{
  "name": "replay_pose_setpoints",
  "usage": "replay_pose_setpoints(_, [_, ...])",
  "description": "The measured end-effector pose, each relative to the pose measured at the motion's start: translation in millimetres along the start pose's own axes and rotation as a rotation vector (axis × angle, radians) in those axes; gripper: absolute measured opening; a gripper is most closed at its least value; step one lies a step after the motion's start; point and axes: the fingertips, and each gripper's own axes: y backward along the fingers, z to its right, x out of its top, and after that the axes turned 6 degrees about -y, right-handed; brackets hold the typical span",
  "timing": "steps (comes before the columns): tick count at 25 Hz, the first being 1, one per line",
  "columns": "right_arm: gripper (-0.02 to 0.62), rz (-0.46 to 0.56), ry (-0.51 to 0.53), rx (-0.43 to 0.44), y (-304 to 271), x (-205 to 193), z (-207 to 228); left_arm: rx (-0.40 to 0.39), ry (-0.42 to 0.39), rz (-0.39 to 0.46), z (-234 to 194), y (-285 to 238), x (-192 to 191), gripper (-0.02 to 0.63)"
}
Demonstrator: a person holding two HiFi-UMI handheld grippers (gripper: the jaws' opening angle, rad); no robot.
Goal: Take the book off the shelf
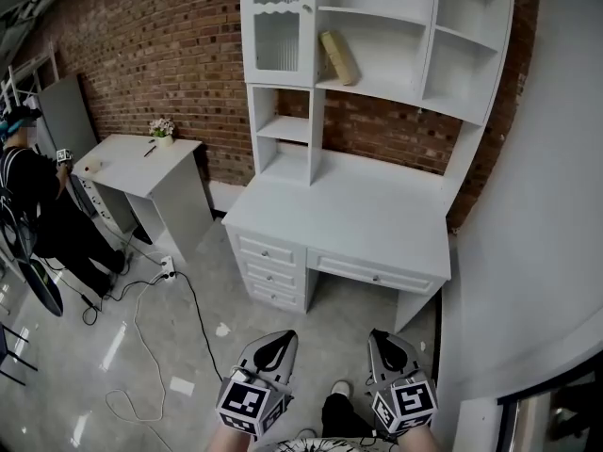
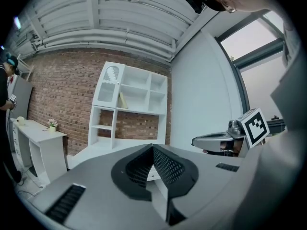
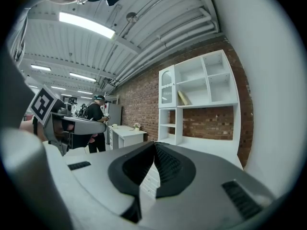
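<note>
A tan book (image 1: 339,57) leans tilted in the upper middle compartment of the white shelf unit (image 1: 471,45), which stands on a white desk (image 1: 349,217) against the brick wall. Both grippers hang low in front of the desk, far from the book. My left gripper (image 1: 283,339) is shut with nothing in it, and my right gripper (image 1: 381,338) beside it is shut and empty too. The left gripper view has the book (image 2: 123,100) small in the distance above the closed tips (image 2: 153,146). In the right gripper view the book (image 3: 183,97) sits well beyond the closed tips (image 3: 154,143).
A small white side table (image 1: 141,158) with a flower pot (image 1: 162,128) stands to the left, with a person (image 1: 24,205) next to it. Cables (image 1: 141,323) trail over the grey floor. A white wall (image 1: 556,205) runs close along the right. The desk has drawers (image 1: 273,271).
</note>
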Motion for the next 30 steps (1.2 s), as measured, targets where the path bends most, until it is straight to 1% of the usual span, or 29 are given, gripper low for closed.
replay_pose_setpoints(3, [0.006,-0.001,-0.013,0.009,-21,1,8,0.022,0.012,-0.008,-14,-16,-3,0.012])
replay_pose_setpoints(6, [0.006,0.013,-0.012,0.023,-48,6,24,0.021,-0.013,-0.032,-21,-40,-5,0.012])
replay_pose_setpoints(9, [0.007,0.030,-0.012,0.041,-81,12,48,0.047,-0.045,-0.014,-35,-74,2,0.012])
replay_pose_setpoints(12, [0.007,0.035,-0.012,0.051,-116,20,79,0.068,-0.044,-0.008,-51,-116,10,0.012])
replay_pose_setpoints(16, [0.008,0.039,-0.005,0.048,-166,38,131,0.076,-0.055,-0.011,-70,-186,24,0.012])
replay_pose_setpoints(20, [0.007,0.042,-0.001,0.046,-214,62,186,0.065,-0.069,-0.002,-82,-254,43,0.012])
replay_pose_setpoints(23, [0.007,0.050,0.006,0.050,-249,77,223,0.095,-0.068,0.018,-99,-300,54,0.012])
replay_pose_setpoints(26, [0.008,0.048,0.008,0.052,-276,85,250,0.109,-0.061,0.023,-110,-338,58,0.012])
replay_pose_setpoints(30, [0.007,0.038,0.008,0.058,-311,88,271,0.099,-0.046,-0.012,-125,-378,54,0.012])
